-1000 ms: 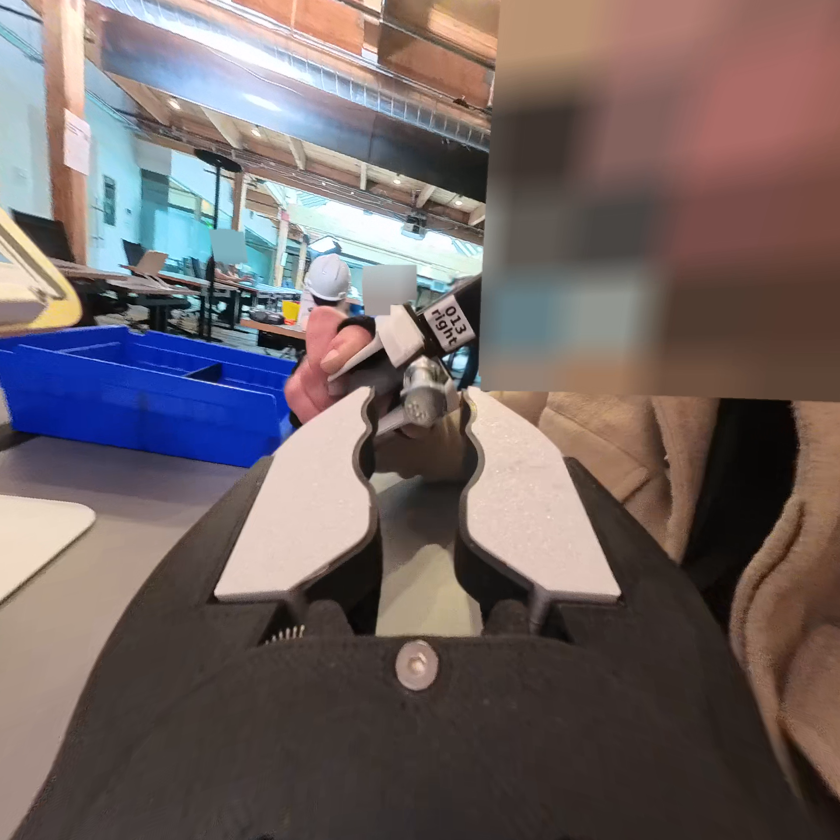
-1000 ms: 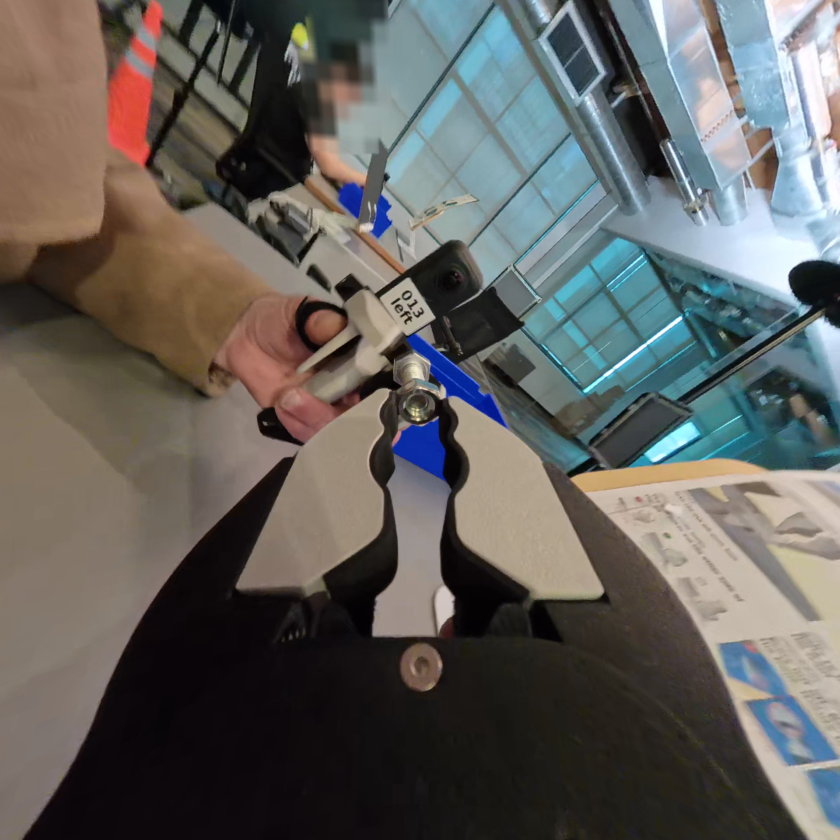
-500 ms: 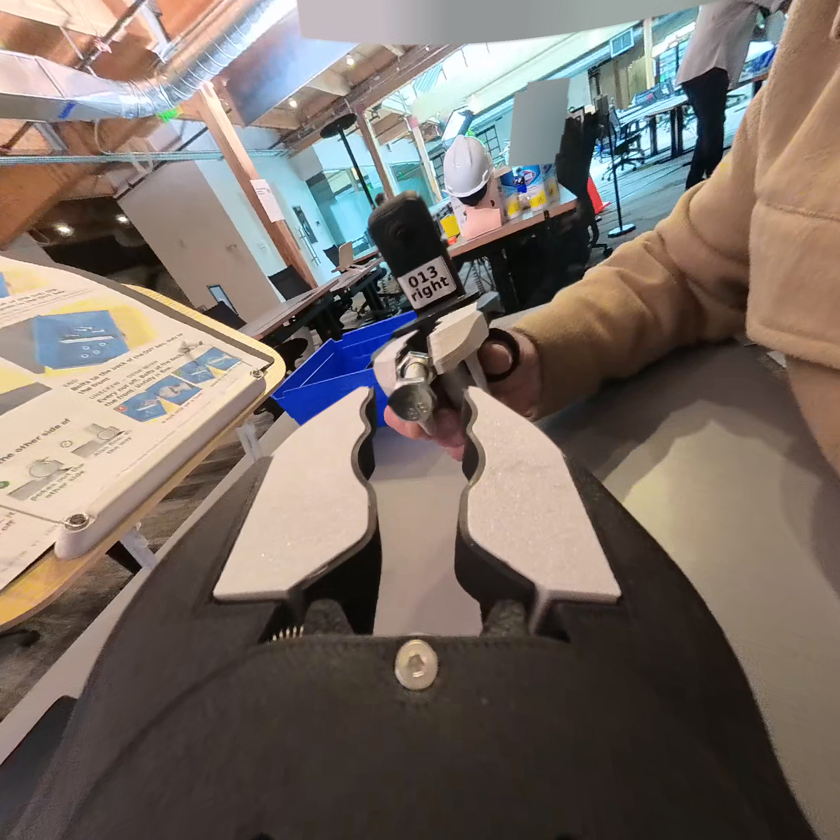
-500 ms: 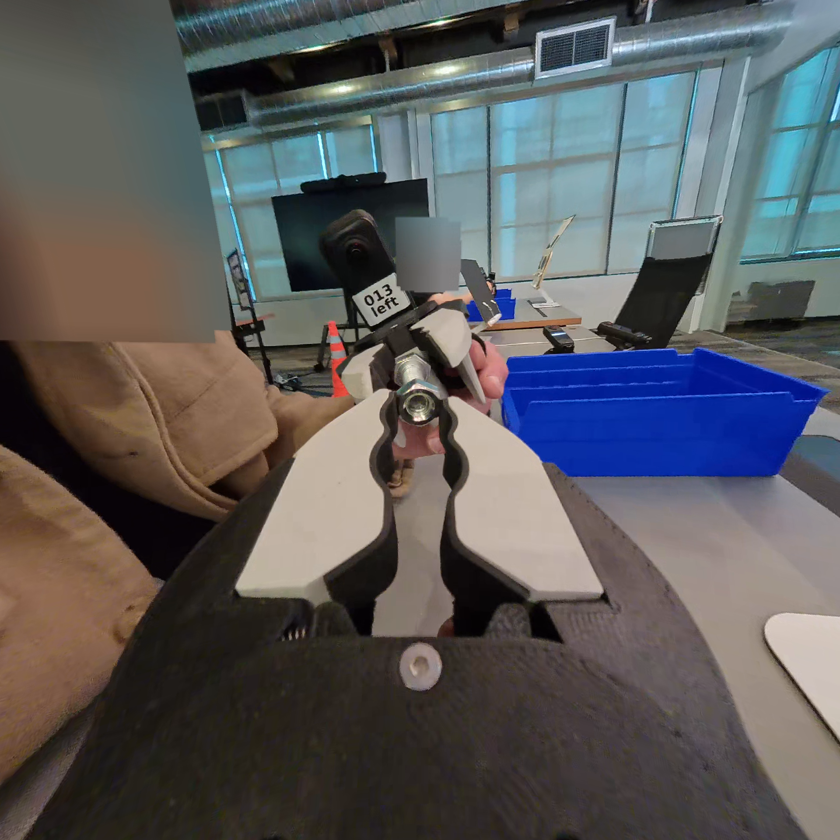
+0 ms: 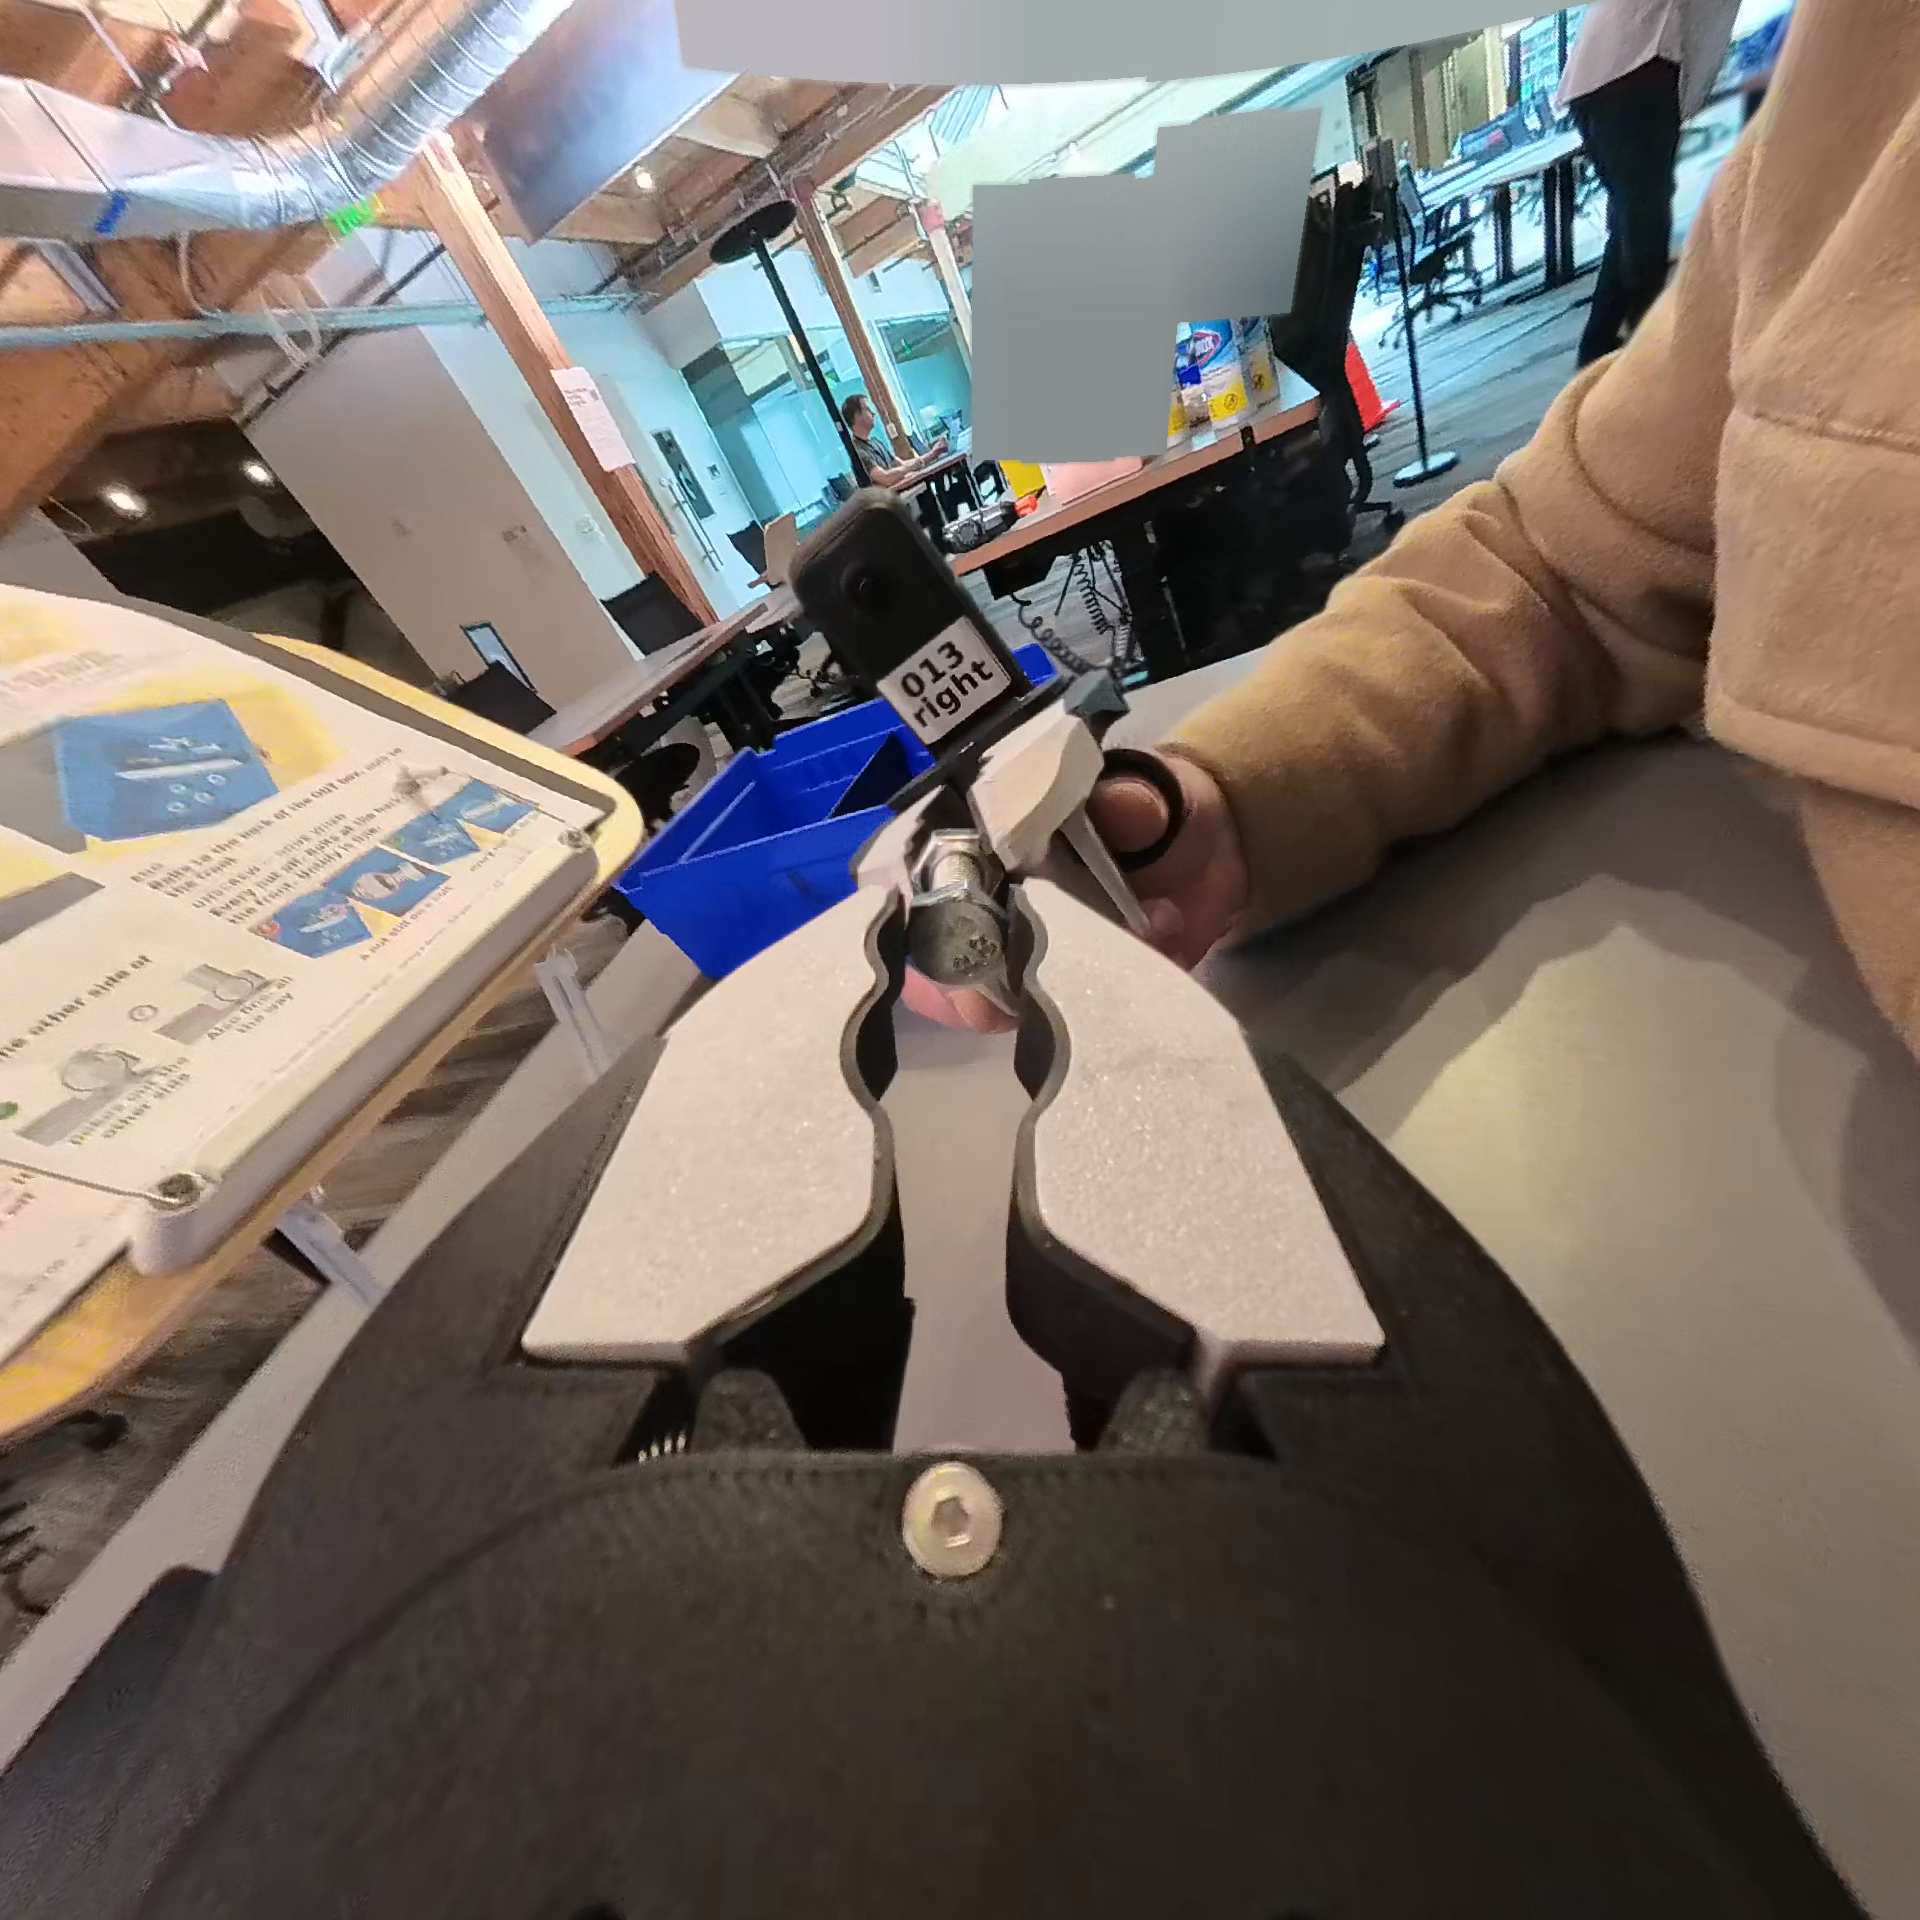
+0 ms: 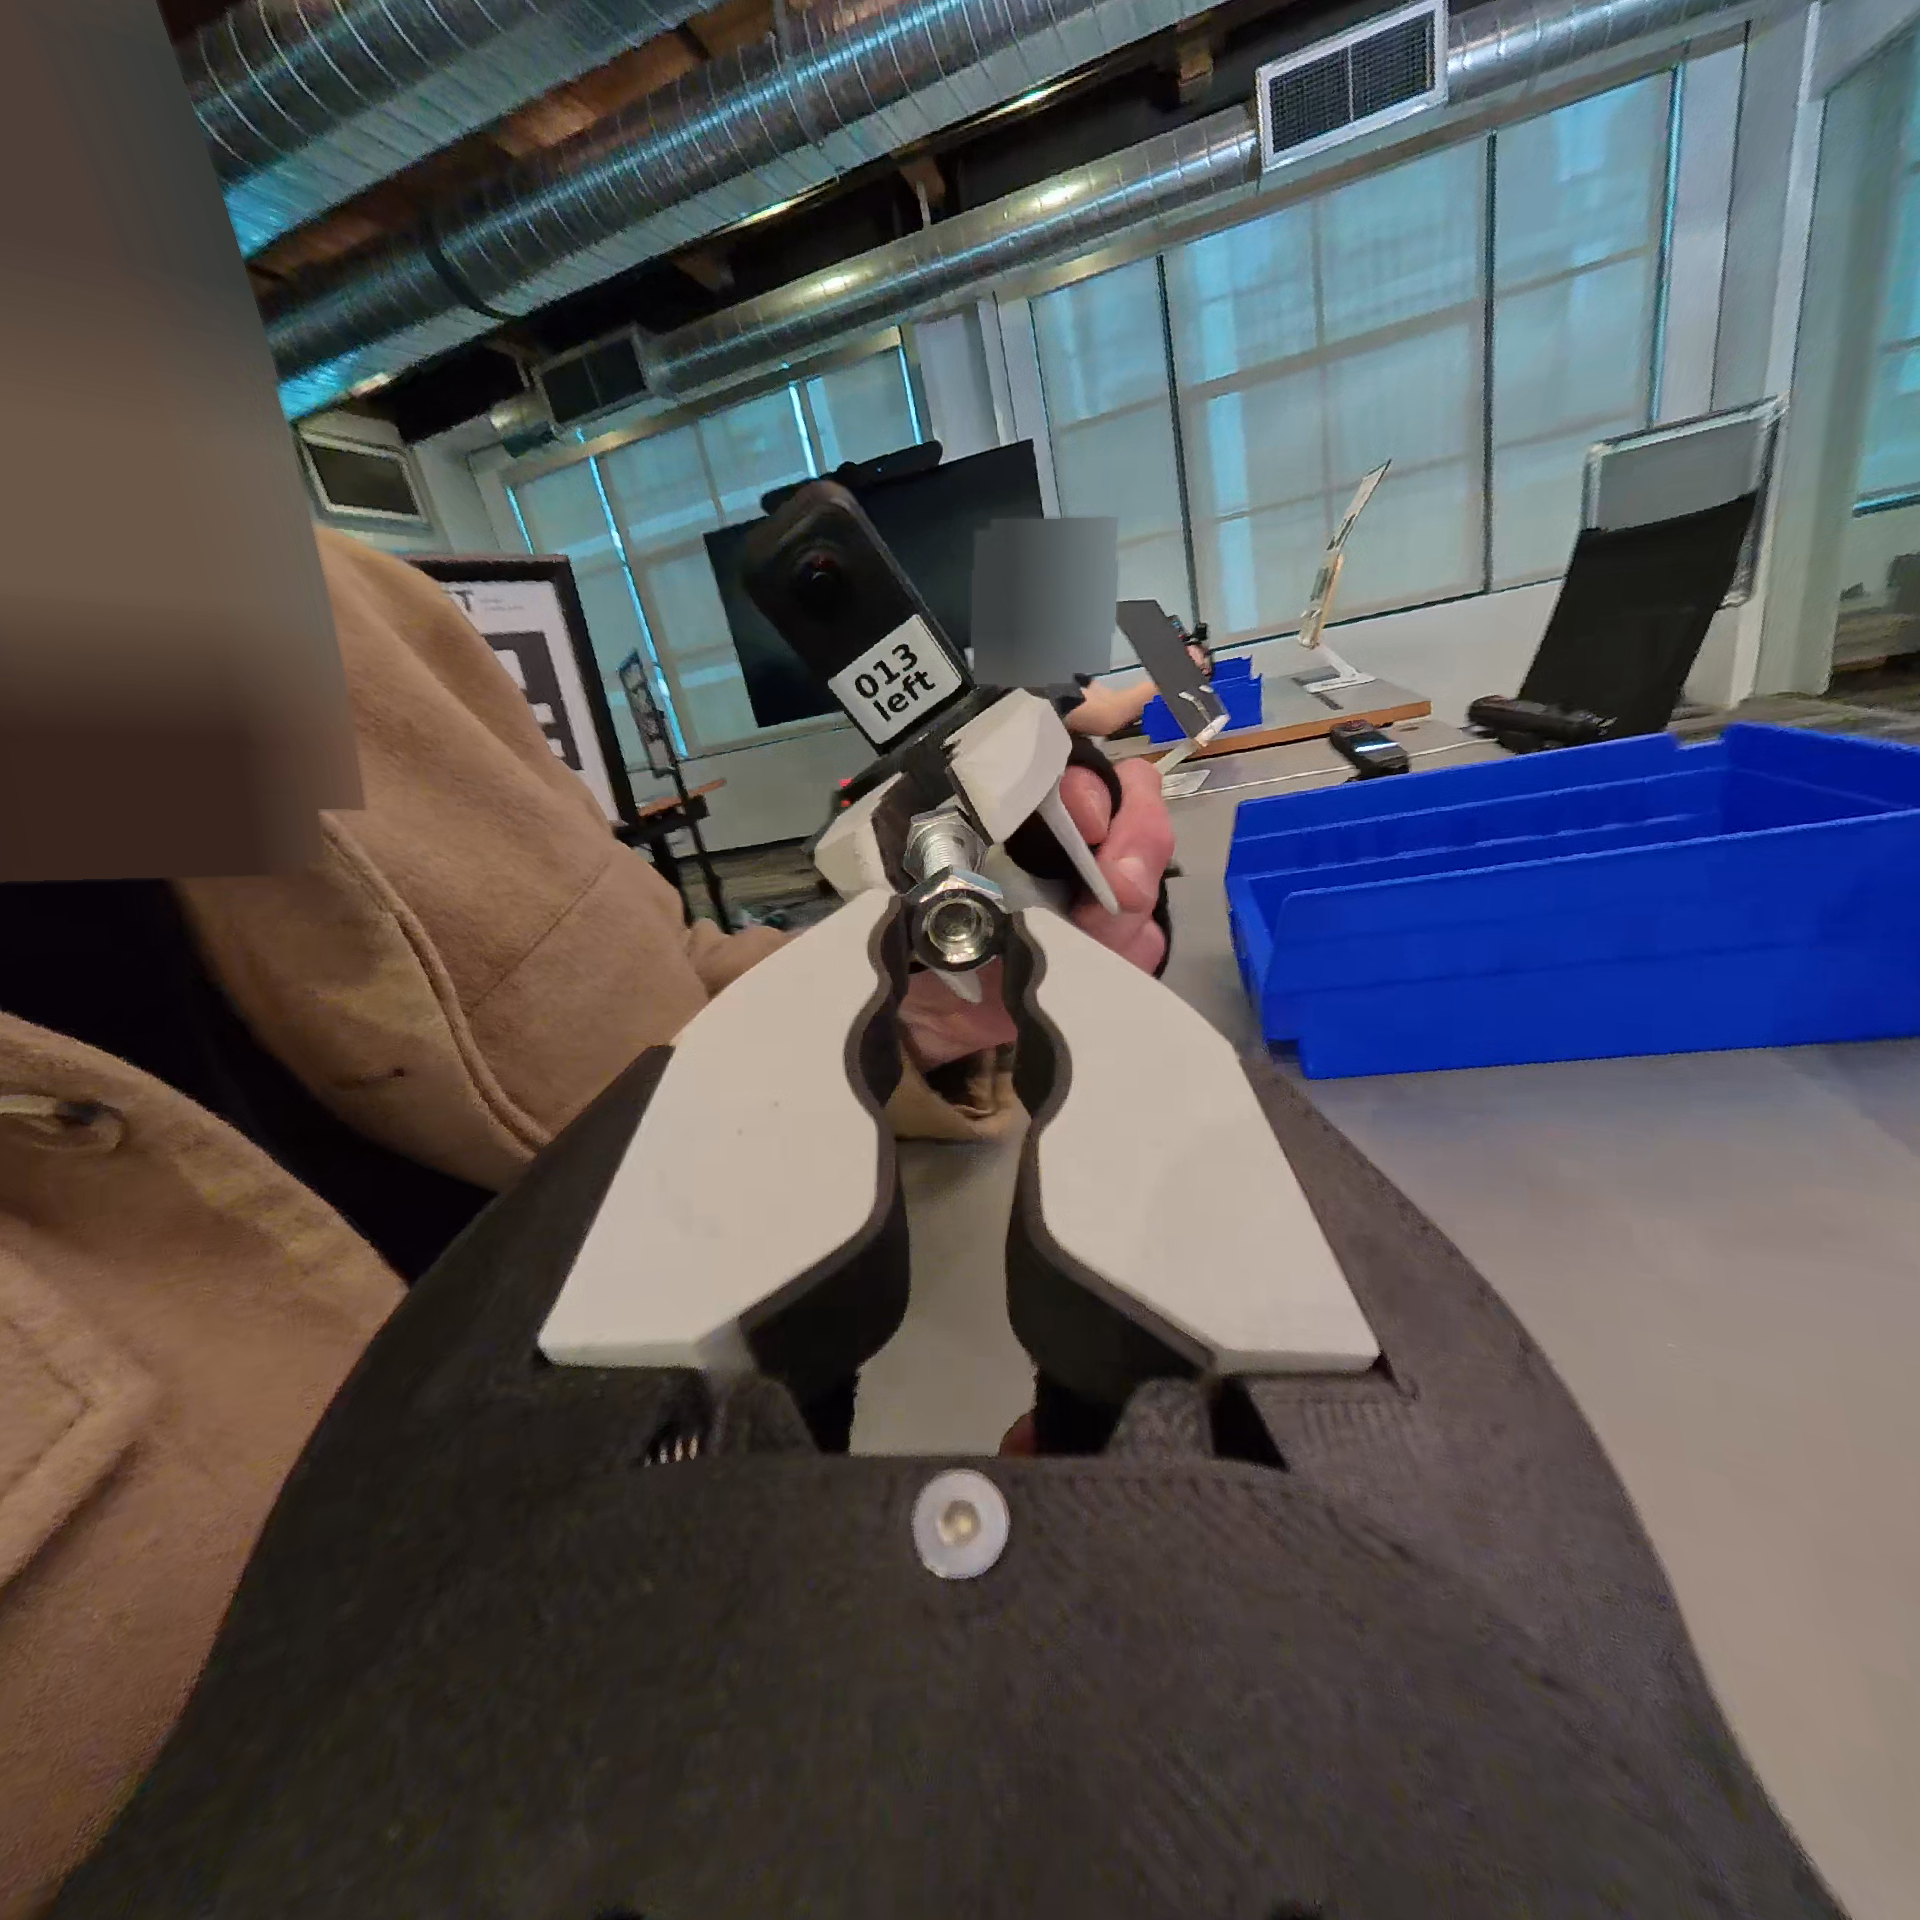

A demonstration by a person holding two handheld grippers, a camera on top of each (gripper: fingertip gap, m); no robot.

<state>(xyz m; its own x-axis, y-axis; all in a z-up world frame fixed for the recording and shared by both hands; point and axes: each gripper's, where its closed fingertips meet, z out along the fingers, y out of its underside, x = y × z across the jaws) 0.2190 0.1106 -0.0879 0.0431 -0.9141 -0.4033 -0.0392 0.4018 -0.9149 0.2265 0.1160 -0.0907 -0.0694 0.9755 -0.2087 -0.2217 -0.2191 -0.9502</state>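
A steel bolt with a hex nut on its thread is held in the air between my two grippers, which face each other over the grey table (image 5: 1558, 1143). In the left wrist view, my left gripper (image 5: 954, 935) is shut on the bolt's hex head (image 5: 956, 943). The shaft runs away to the nut (image 5: 940, 860) in the right gripper's white fingers (image 5: 1039, 800). In the right wrist view, my right gripper (image 6: 951, 925) is shut on the nut (image 6: 951, 896), with the thread's end (image 6: 951, 927) facing the camera. The left gripper's fingers (image 6: 1013, 769) hold the far end.
A blue divided bin (image 6: 1558, 935) stands on the table to the right of the right gripper and shows behind the grippers in the left wrist view (image 5: 769, 862). A tilted instruction board (image 5: 208, 935) is at the left. The person's tan sleeve (image 5: 1507, 644) lies along the table. The grippers are tip to tip, or close to it.
Both grippers have swung round together with the bolt between them. The left gripper's fingers, open half a second ago, have closed onto the bolt head. The right gripper has kept its hold on the nut.
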